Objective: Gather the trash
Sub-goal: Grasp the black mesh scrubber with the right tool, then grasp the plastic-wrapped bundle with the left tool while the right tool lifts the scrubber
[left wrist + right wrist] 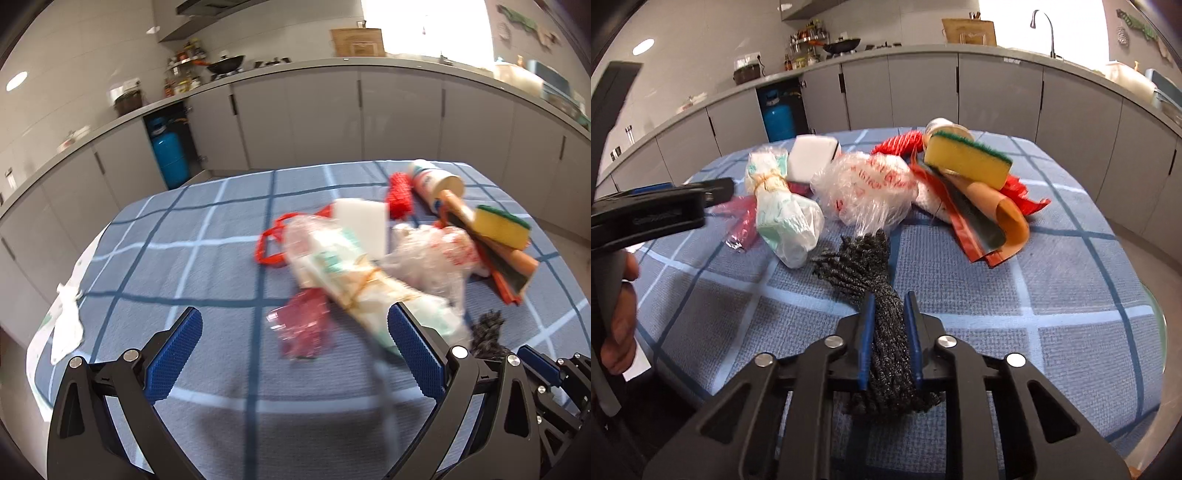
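A blue checked surface (1071,295) stands in a grey-cabinet kitchen (923,92). The right gripper (889,314) clamps dark yarn (857,266) before bagged rubbish (864,192); the left gripper (295,332) gapes wide.

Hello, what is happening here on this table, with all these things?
A person is collecting trash from a table with a blue checked cloth, holding a claw in each hand. The right claw is shut on a bundle of dark grey yarn. The left claw is open and empty, near a tied plastic bag. A sponge, a crumpled clear bag, red netting and other scraps lie in a pile behind.
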